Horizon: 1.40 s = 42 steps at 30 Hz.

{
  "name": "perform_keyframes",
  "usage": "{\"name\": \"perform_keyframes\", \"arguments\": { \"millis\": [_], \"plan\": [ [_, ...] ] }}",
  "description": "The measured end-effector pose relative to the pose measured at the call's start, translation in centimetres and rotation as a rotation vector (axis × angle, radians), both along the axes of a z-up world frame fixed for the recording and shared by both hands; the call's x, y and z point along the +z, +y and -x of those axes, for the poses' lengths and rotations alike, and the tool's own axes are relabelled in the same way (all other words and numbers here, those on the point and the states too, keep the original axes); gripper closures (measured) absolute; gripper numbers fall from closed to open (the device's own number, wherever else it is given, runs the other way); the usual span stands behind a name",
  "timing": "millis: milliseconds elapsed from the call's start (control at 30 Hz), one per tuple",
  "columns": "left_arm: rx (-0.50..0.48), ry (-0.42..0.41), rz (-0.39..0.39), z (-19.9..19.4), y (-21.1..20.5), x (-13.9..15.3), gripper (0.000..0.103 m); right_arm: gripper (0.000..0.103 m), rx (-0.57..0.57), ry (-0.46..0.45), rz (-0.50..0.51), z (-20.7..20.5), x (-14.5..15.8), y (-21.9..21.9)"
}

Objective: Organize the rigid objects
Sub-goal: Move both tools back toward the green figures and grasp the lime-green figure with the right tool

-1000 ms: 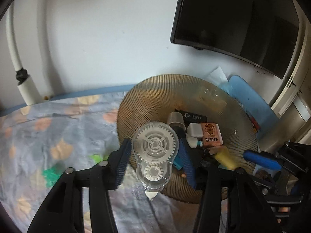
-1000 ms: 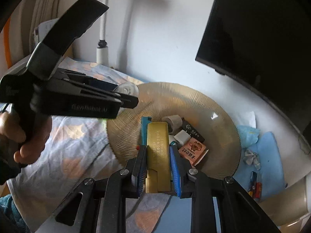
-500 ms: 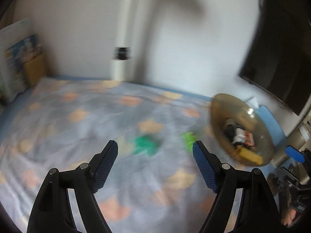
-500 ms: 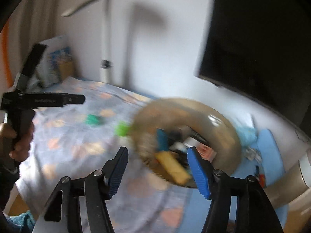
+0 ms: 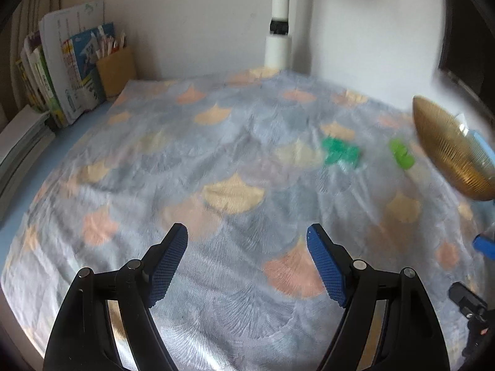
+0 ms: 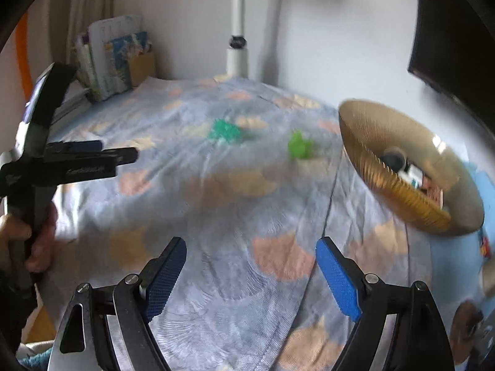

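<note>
Green pieces are what's left: a dark green one (image 6: 223, 130) and a light green one (image 6: 299, 146) lie loose on the patterned blanket (image 5: 185, 167), the light one nearer the gold bowl (image 6: 383, 130), which already holds several small items. Your left gripper (image 5: 247, 241) and right gripper (image 6: 251, 255) have both just been opening; jaws stand apart with nothing between them. Both frames are blurred, so slow down before you commit. Suggest right takes the light green piece, left the dark one. Come in over each piece, straddle it with the pads, close gently. The blanket is soft, so expect the piece to sink or tip if you press down.
</note>
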<state>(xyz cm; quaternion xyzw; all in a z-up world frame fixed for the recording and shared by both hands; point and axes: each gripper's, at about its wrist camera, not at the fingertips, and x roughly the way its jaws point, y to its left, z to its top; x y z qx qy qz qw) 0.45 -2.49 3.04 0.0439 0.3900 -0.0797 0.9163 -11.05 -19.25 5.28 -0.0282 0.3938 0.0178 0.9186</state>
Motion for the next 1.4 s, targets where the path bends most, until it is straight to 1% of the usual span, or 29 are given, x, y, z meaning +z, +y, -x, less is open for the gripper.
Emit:
{"name": "perform_keyframes", "arguments": {
  "millis": [33,67,133,267,367,433,567,667,767,833,900,933,967,1033,1100,1133,1167,1200,1267,1333,1400],
  "plan": [
    [0.003,-0.011,0.0,0.3,0.0,0.2,0.019,0.018,-0.012,0.004,-0.016,0.0,-0.2,-0.3],
    [0.0,-0.014,-0.003,0.3,0.0,0.2,0.019,0.018,-0.019,0.005,-0.033,0.0,-0.4,-0.7],
    [-0.01,-0.022,-0.016,0.6,-0.3,0.1,0.019,0.018,-0.029,0.015,-0.048,-0.1,-0.9,-1.1],
    [-0.027,-0.074,-0.07,1.4,-1.2,0.2,0.018,0.018,-0.021,0.019,-0.047,-0.1,-0.9,-1.0],
    [-0.045,-0.096,-0.111,1.8,-1.9,0.2,0.018,0.016,-0.02,0.025,-0.04,-0.1,-1.0,-0.9],
    [-0.057,-0.098,-0.131,1.9,-2.4,0.1,0.018,0.012,-0.023,0.029,-0.043,-0.1,-1.0,-1.0],
    [-0.048,-0.092,-0.133,1.7,-2.2,0.1,0.018,0.01,-0.036,0.057,-0.06,-0.6,-1.3,-1.3],
    [-0.033,-0.094,-0.123,1.7,-2.0,0.2,0.018,0.01,-0.04,0.056,-0.069,-0.5,-1.3,-1.6],
    [-0.021,-0.087,-0.141,1.6,-2.2,0.0,0.018,0.01,-0.042,0.056,-0.066,-0.5,-1.4,-1.6],
    [-0.03,-0.053,-0.162,1.2,-2.5,-0.4,0.018,0.01,-0.045,0.066,-0.062,-0.6,-1.4,-1.6],
    [-0.059,0.013,-0.171,0.4,-2.9,-1.1,0.018,0.01,-0.095,0.078,-0.045,-0.7,-1.1,-1.9],
    [-0.063,0.047,-0.17,0.0,-2.8,-1.4,0.018,0.01,-0.121,0.084,-0.059,-0.7,-0.5,-2.1],
    [-0.06,0.075,-0.162,-0.4,-2.7,-1.6,0.018,0.01,-0.128,0.085,-0.109,-0.8,0.4,-2.3],
    [-0.056,0.119,-0.105,-1.1,-2.0,-1.5,0.018,0.01,-0.119,0.071,-0.224,-1.5,2.6,-2.7],
    [-0.077,0.143,-0.016,-1.6,-1.3,-0.6,0.018,0.01,-0.127,0.062,-0.249,-2.6,3.9,-2.8],
    [-0.091,0.143,0.022,-1.8,-1.2,0.2,0.018,0.01,-0.146,0.074,-0.243,-3.7,4.4,-2.7],
    [-0.104,0.133,0.041,-2.1,-1.3,1.0,0.018,0.01,-0.155,0.085,-0.239,-4.5,4.5,-2.6],
    [-0.12,0.116,0.043,-2.5,-1.6,1.7,0.018,0.011,-0.16,0.094,-0.241,-5.5,4.6,-2.6],
    [-0.166,0.11,0.016,-3.5,-3.0,2.1,0.018,0.015,-0.179,0.095,-0.246,-7.7,4.3,-2.6],
    [-0.196,0.133,-0.019,-4.9,-4.4,1.3,0.018,0.026,-0.218,0.094,-0.246,-9.5,3.4,-2.8],
    [-0.22,0.124,-0.067,-6.0,-5.9,0.5,0.018,0.035,-0.252,0.108,-0.272,-11.4,2.2,-3.4]
  ]
}}
